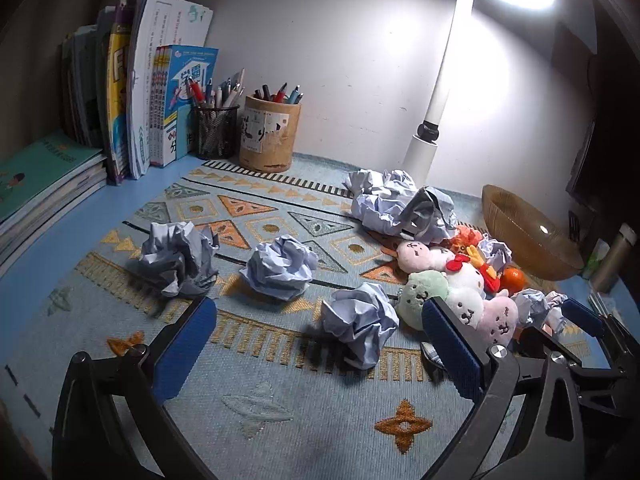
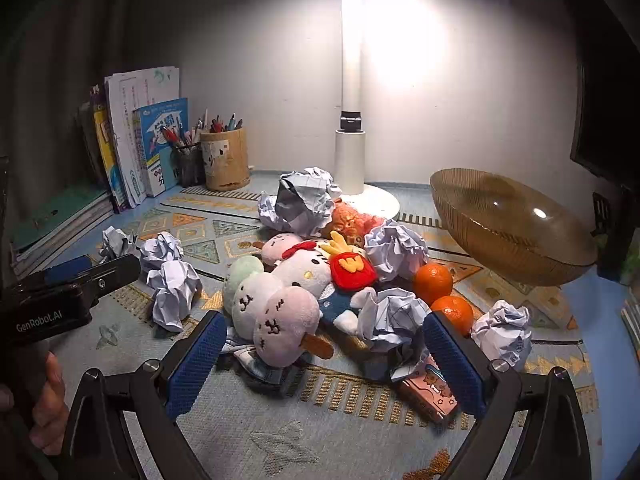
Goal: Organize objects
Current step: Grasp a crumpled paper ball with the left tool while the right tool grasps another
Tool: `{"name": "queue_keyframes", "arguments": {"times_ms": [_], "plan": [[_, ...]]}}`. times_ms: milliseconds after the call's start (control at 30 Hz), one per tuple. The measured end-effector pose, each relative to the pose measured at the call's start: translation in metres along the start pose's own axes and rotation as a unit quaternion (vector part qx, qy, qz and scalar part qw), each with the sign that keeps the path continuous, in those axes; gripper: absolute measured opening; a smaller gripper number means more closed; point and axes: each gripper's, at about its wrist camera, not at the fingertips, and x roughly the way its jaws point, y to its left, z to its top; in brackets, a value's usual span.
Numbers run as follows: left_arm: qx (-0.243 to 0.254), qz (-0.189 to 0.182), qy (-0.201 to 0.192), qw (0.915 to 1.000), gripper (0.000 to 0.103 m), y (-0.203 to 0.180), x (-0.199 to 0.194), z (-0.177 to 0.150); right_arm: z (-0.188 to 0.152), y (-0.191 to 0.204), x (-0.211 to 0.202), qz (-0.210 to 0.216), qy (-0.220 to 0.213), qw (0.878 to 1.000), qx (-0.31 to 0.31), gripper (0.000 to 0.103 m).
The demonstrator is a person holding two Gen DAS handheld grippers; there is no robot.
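Note:
Several crumpled paper balls lie on the patterned mat [image 1: 280,380]. One paper ball [image 1: 360,324] sits just ahead of my left gripper [image 1: 320,344], which is open and holds nothing. My right gripper [image 2: 326,360] is open too, with its fingers on either side of a heap of plush toys [image 2: 280,308]. In that heap are a white cat plush [image 2: 304,268], two oranges [image 2: 432,282] and more paper balls [image 2: 390,316]. A small pink box [image 2: 428,392] lies by the right finger. An amber glass bowl [image 2: 512,224] stands empty at the right.
A white lamp [image 2: 372,200] stands at the back wall. Two pen holders [image 1: 270,136] and upright books [image 1: 132,100] fill the back left corner, with flat books [image 1: 40,184] beside them. A person's hand [image 2: 48,400] holds the left gripper's handle.

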Motion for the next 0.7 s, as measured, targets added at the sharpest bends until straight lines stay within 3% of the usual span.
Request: {"name": "queue_keyframes", "arguments": {"times_ms": [133,267,400,567,633,667,700], "plan": [[0.014,0.077,-0.009,0.9969,0.102,0.038,-0.013,0.017,0.020,0.034,-0.006,0.041,-0.006,0.999,-0.031,0.098],[0.014,0.108,0.007,0.9941,0.102,0.079,-0.003,0.029,0.033,0.086,0.013,0.091,0.026,0.994,-0.054,0.098],[0.010,0.104,0.046,0.9934,0.102,0.096,0.028,0.033,0.027,0.114,0.048,0.106,0.068,0.991,-0.053,0.089],[-0.006,0.088,0.086,0.9924,0.102,0.096,0.063,0.035,0.029,0.115,0.074,0.111,0.100,0.988,-0.032,0.088],[-0.012,0.091,0.086,0.9921,0.099,0.096,0.068,0.036,0.028,0.113,0.083,0.116,0.113,0.986,-0.027,0.088],[-0.015,0.086,0.088,0.9923,0.090,0.097,0.069,0.037,0.027,0.114,0.085,0.116,0.117,0.986,-0.028,0.083],[-0.018,0.075,0.093,0.9927,0.074,0.097,0.071,0.036,0.027,0.115,0.087,0.117,0.119,0.985,-0.031,0.076]]}}
